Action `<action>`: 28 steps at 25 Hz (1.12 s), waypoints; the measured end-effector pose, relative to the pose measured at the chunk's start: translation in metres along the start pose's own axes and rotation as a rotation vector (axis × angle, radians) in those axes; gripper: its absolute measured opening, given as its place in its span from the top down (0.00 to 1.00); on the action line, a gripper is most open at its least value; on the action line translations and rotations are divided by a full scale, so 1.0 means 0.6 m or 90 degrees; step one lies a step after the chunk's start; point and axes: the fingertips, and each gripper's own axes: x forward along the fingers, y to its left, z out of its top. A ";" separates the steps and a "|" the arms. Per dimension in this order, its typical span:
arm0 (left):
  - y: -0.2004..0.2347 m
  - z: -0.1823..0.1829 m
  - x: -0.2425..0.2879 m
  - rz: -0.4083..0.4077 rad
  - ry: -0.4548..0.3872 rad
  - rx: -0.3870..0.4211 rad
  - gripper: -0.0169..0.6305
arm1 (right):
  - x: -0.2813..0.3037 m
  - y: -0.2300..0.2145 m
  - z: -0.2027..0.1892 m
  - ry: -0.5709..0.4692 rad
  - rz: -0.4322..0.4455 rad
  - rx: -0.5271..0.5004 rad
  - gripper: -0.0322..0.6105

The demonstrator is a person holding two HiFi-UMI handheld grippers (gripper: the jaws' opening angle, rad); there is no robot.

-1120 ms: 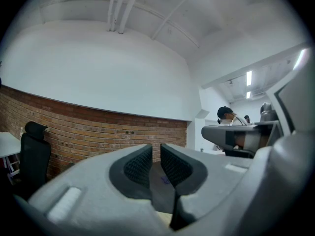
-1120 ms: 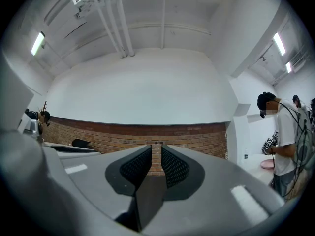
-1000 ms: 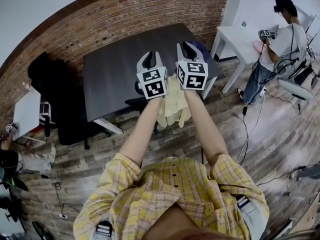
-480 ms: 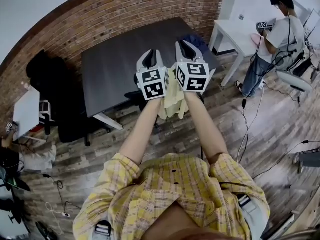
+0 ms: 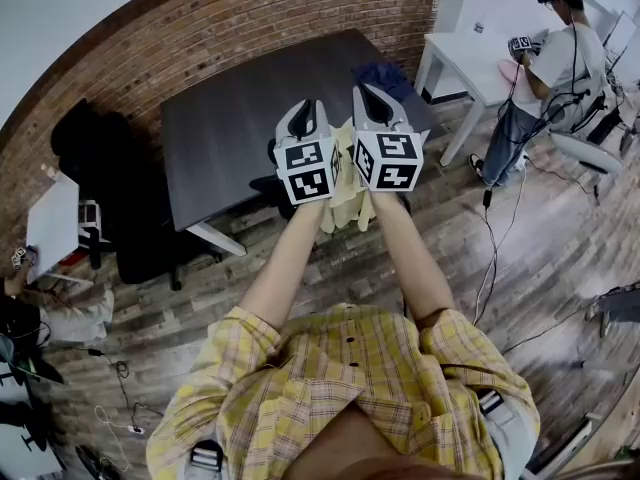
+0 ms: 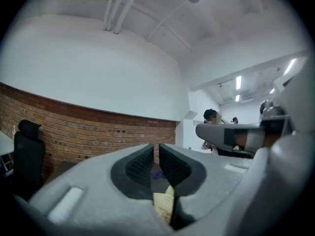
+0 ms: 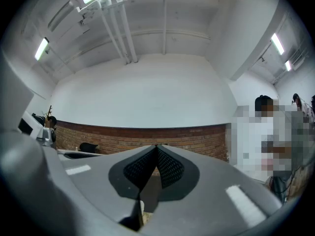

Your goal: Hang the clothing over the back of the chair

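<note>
Clothing (image 5: 347, 196), a pale yellow garment, hangs in loose folds from both grippers, above the wooden floor (image 5: 330, 268) and just near of the dark table (image 5: 225, 118). In the head view its upper edge lies between the two marker cubes, and the fabric drops below them.

Left gripper (image 5: 303, 110): jaws drawn narrow, with only a slim gap at the tips. The left gripper view shows pale yellow fabric (image 6: 162, 203) pinched low between the ribbed pads (image 6: 140, 163).

Right gripper (image 5: 372, 94): jaws closed tip to tip. The right gripper view shows a small strip of the same fabric (image 7: 141, 209) caught at the base of the jaws.

Both grippers are held side by side, close together, on outstretched arms.

Dark chair (image 5: 268, 182): at the near edge of the table, partly hidden behind the left gripper, with the garment just to its right. Whether the garment touches it cannot be told.

A blue cloth (image 5: 380, 74) lies at the table's far right corner. A black office chair (image 5: 100, 168) stands to the left by the brick wall (image 5: 250, 18). A second person (image 5: 550, 63) stands far right at a white table (image 5: 470, 53).
</note>
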 end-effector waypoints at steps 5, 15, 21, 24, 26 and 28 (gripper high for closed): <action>-0.010 0.009 -0.018 -0.014 -0.006 0.002 0.95 | -0.018 0.012 0.005 -0.003 0.003 0.004 0.95; -0.024 -0.001 -0.068 -0.034 -0.009 0.005 0.97 | -0.074 0.038 0.003 -0.005 0.002 0.011 0.95; -0.042 -0.012 -0.102 -0.051 -0.010 0.006 0.97 | -0.110 0.057 -0.005 -0.005 0.010 0.009 0.95; -0.050 -0.009 -0.121 -0.060 -0.018 0.007 0.97 | -0.127 0.066 -0.005 -0.009 0.009 0.012 0.95; -0.054 -0.007 -0.131 -0.065 -0.021 0.009 0.97 | -0.138 0.070 -0.003 -0.012 0.007 0.013 0.95; -0.058 -0.007 -0.141 -0.069 -0.022 0.008 0.97 | -0.148 0.073 -0.001 -0.014 0.006 0.012 0.95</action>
